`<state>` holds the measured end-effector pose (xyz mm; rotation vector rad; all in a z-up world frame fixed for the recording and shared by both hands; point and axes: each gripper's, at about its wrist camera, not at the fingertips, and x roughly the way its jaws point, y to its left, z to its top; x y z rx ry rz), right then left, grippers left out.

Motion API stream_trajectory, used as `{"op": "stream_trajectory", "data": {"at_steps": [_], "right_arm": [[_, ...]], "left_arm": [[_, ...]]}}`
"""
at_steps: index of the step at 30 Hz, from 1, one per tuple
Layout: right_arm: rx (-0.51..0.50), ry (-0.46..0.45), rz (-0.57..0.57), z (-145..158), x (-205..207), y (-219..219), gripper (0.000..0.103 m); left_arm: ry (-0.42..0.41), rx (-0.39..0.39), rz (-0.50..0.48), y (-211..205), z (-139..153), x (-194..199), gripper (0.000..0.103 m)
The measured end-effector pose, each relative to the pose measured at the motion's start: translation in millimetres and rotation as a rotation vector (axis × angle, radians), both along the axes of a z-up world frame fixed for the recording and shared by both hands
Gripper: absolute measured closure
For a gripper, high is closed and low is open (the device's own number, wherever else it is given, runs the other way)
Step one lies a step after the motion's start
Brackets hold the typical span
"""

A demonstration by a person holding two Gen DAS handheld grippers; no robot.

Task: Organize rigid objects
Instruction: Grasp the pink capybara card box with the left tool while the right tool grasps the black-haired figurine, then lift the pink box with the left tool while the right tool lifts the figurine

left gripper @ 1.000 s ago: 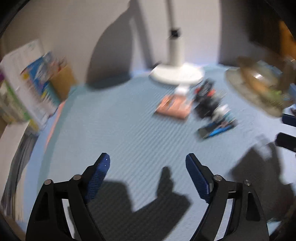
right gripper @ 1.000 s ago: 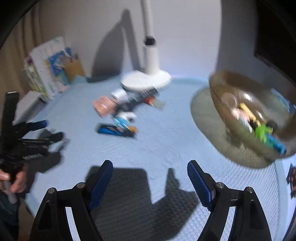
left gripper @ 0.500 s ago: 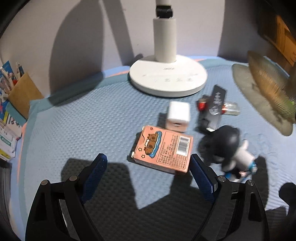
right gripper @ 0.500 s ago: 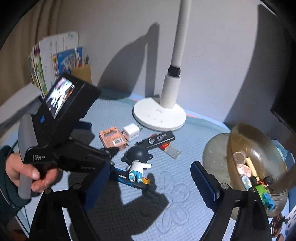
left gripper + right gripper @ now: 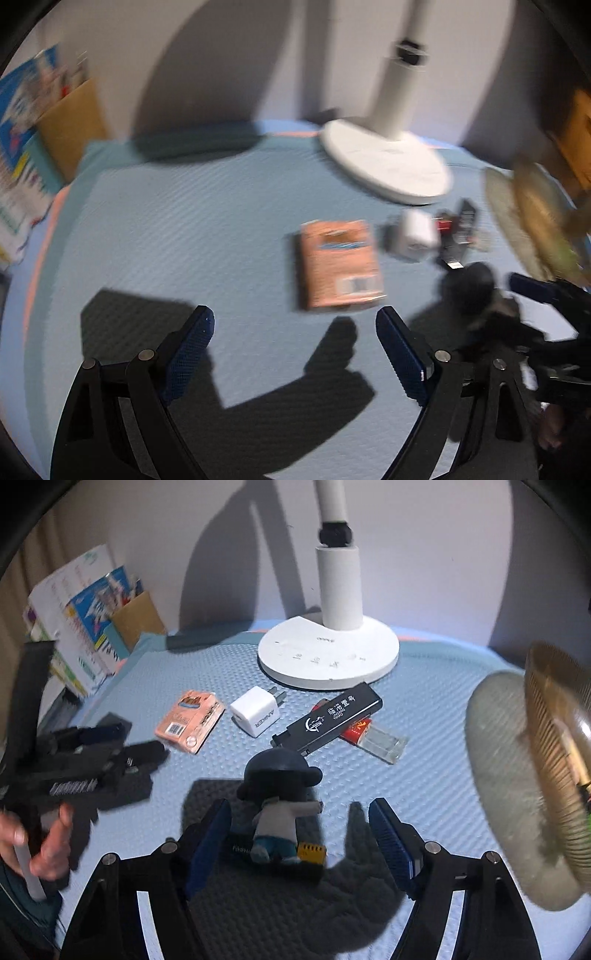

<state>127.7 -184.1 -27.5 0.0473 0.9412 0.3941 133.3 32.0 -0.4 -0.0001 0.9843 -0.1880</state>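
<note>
My right gripper is open, its jaws on either side of a small figurine with a black hat that stands on a dark base on the blue mat. Beyond it lie an orange card box, a white charger cube, a black stick and a red and clear lighter. My left gripper is open and empty, just short of the orange card box; the view is blurred. The charger cube lies right of the box.
A white lamp base stands at the back. A ribbed amber bowl on a round grey pad is at the right. Books and a brown box stand at the back left. The blue mat covers the table.
The right gripper came down and forward until the figurine stood between its jaws. The left gripper drew back and to the left, so the orange box now lies ahead of its right finger.
</note>
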Motion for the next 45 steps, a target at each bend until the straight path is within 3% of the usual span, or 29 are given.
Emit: {"op": "stream_trajectory", "data": {"at_steps": [4,6,7,8,9,11,16,20,22,25,31,34,36,40,45], "right_arm": [[-0.009,0.039,0.033,-2.6,10.3,8.3,0.027],[-0.025,0.052,0.043,-4.2,15.3,13.0,0.028],[-0.020,0.054,0.048,-5.2,16.4,14.0,0.037],[-0.003,0.064,0.060,-6.6,18.3,15.9,0.051],[-0.001,0.065,0.058,-6.8,19.3,16.8,0.055],[-0.004,0.061,0.047,-5.9,20.1,17.7,0.058],[0.104,0.028,0.015,10.3,8.1,0.0,0.058],[0.193,0.016,-0.004,34.5,-21.5,-30.8,0.058],[0.169,0.024,0.034,37.0,-39.5,-37.7,0.058],[0.025,0.008,0.085,32.2,-71.8,-35.1,0.058],[-0.091,0.049,0.161,-2.9,-115.2,-29.0,0.058],[-0.130,0.013,0.174,-7.5,-126.5,-27.1,0.058],[-0.123,0.022,0.164,-10.4,-129.7,-29.6,0.058],[-0.100,0.028,0.126,-8.6,-130.3,-32.5,0.045],[-0.089,0.054,0.078,-10.4,-131.5,-36.2,0.044]], "left_arm": [[0.039,0.045,-0.008,-22.6,-10.4,18.0,0.016],[0.037,0.057,0.009,-26.5,-13.6,24.9,0.023],[0.024,0.068,0.017,-27.5,-13.3,25.7,0.027],[0.016,0.070,0.019,-28.6,-12.1,25.8,0.038],[0.008,0.064,0.013,-29.2,-10.5,25.0,0.052],[-0.003,0.065,0.004,-26.9,-9.0,23.6,0.064],[-0.008,-0.035,0.016,-16.1,1.9,8.6,0.064],[-0.051,-0.080,-0.005,-16.2,20.5,-26.3,0.065],[-0.069,-0.116,-0.017,-19.8,24.2,-52.1,0.065],[-0.073,-0.159,-0.035,-27.6,17.9,-91.5,0.064],[-0.002,-0.155,-0.010,-32.6,-12.2,-115.6,0.065],[-0.018,-0.137,-0.005,-35.2,-12.0,-126.0,0.064],[-0.021,-0.110,-0.007,-37.8,-12.0,-128.0,0.063],[-0.034,-0.076,-0.007,-41.1,-13.5,-133.4,0.056],[-0.030,-0.061,-0.021,-49.0,-14.4,-131.2,0.043]]}}
